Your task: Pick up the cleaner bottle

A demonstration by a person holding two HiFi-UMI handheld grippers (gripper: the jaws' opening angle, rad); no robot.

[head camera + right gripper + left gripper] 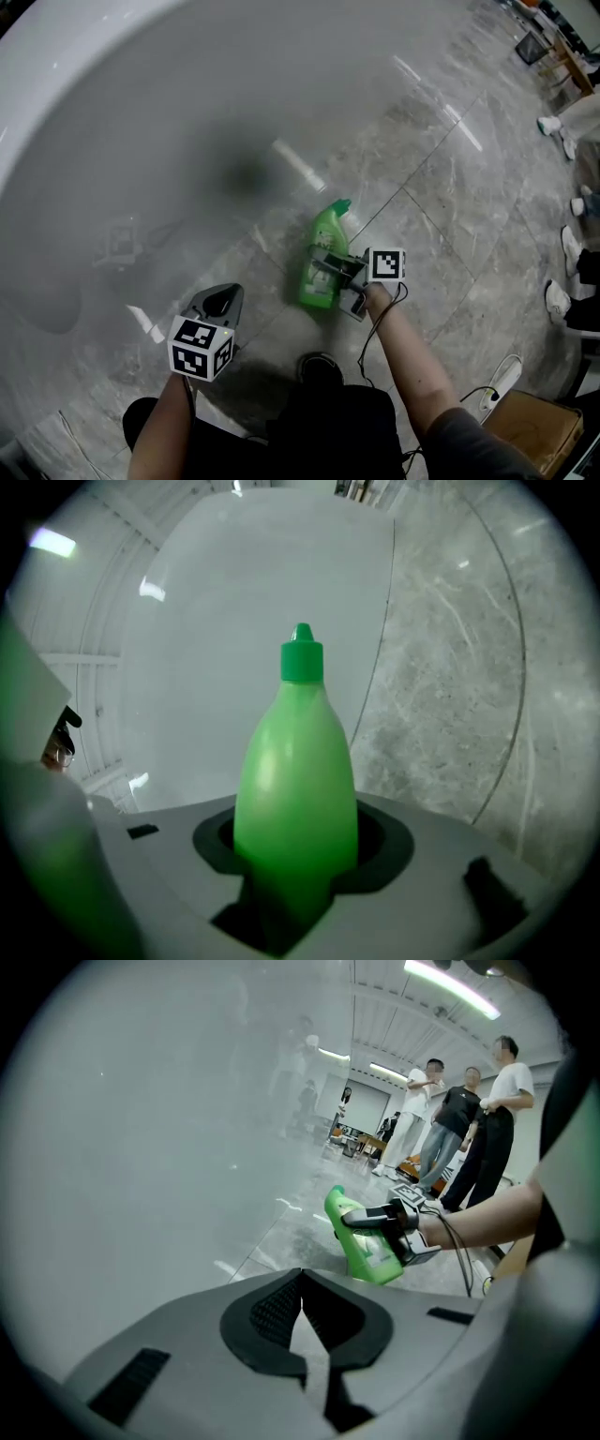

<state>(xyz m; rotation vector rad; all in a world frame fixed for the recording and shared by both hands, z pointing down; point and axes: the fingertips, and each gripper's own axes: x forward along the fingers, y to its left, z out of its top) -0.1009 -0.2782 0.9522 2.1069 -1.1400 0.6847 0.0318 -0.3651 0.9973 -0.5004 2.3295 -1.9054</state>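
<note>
The green cleaner bottle (pixel 325 246) with its green cap is lifted off the marble floor, and my right gripper (pixel 322 266) is shut on its body. In the right gripper view the bottle (pixel 298 761) stands between the jaws with its cap pointing away, in front of the white tub. The left gripper view shows the bottle (pixel 367 1246) in the air, clamped by the right gripper (pixel 361 1215). My left gripper (pixel 221 302) is at the lower left, apart from the bottle. Its jaws (pixel 300 1275) meet at the tips with nothing between them.
A large white curved tub (pixel 141 112) fills the upper left. Grey marble floor (pixel 450 206) runs to the right. Shoes of people (pixel 561 300) stand at the right edge, with a cardboard box (pixel 534 431) and a white power strip (pixel 503 375) at the lower right. Several people (pixel 469 1138) stand further off.
</note>
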